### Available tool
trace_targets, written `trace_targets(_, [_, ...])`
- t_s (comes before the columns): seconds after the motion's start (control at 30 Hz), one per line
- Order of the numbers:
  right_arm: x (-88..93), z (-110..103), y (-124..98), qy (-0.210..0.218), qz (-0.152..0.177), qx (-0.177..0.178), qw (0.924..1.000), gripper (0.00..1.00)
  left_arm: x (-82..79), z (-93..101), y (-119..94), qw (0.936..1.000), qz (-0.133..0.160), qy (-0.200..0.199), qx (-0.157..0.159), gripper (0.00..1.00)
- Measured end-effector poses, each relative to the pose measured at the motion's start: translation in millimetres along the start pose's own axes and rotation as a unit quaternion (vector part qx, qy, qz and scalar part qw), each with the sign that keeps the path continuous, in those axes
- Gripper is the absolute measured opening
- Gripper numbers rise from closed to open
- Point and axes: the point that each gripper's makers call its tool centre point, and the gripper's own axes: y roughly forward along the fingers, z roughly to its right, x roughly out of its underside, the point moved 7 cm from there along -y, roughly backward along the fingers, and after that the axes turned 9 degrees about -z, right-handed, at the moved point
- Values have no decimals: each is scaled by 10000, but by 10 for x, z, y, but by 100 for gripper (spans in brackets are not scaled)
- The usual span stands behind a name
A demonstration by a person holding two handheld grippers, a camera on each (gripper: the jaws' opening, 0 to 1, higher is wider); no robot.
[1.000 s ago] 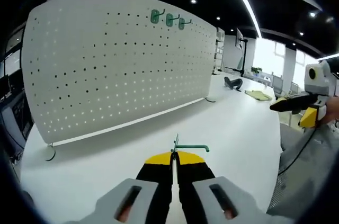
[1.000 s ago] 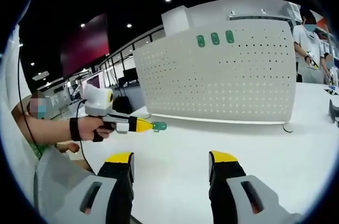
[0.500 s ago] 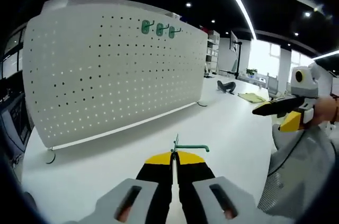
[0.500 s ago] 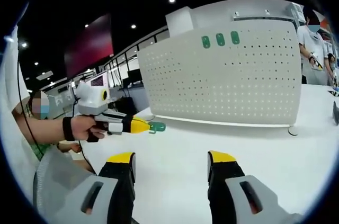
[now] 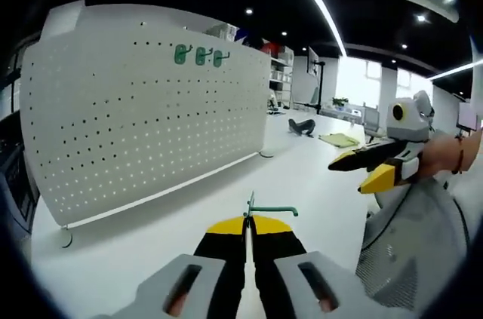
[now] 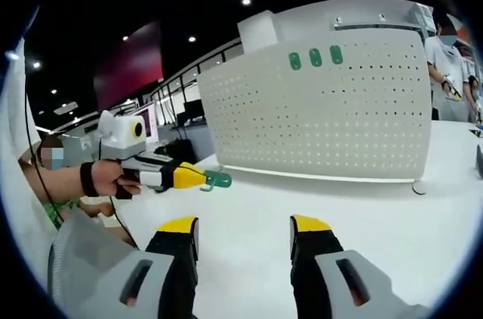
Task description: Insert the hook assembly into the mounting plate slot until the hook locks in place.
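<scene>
Above the tabletop [image 5: 317, 176], well short of the upright pegboard [image 5: 143, 108] at its far edge, the green hook [image 5: 266, 210] is clamped in the closed left gripper [image 5: 247, 221], shank crosswise, while the right gripper [image 6: 243, 222] is held open.

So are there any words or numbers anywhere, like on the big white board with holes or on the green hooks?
No readable text anywhere.
The pegboard carries only rows of holes, no writing.
The three green hooks mounted near its top are plain.
The green hook held in the left gripper has no marking.
The red wall panel in the right gripper view is too dark to show any lettering.
</scene>
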Motion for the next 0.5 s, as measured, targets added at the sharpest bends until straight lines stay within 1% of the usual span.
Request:
trace_targets(0.1, [-15,-6,1,-92,9,-29,10000,43,-26,30,-22,10000,44,23,82,2])
trace_targets(0.2, [-24,-13,5,-52,-9,-99,9999,39,-16,43,-17,9999,14,65,159,2])
trace_targets(0.3, [-21,-32,13,-165,-72,-141,9997,36,-14,74,-27,9996,19,117,242,1])
trace_targets(0.4, [-22,-31,15,-176,-101,-170,9996,33,-17,114,-37,9992,17,191,352,2])
trace_targets(0.43, [-41,-46,20,160,-46,-321,9993,30,-20,128,-41,9990,14,200,409,2])
trace_targets(0.47, [-51,-47,21,382,-43,-378,9985,27,-25,138,-43,9988,22,202,449,2])
trace_targets(0.5, [-66,-32,32,156,-119,-389,9991,26,-32,149,-44,9986,25,218,491,2])
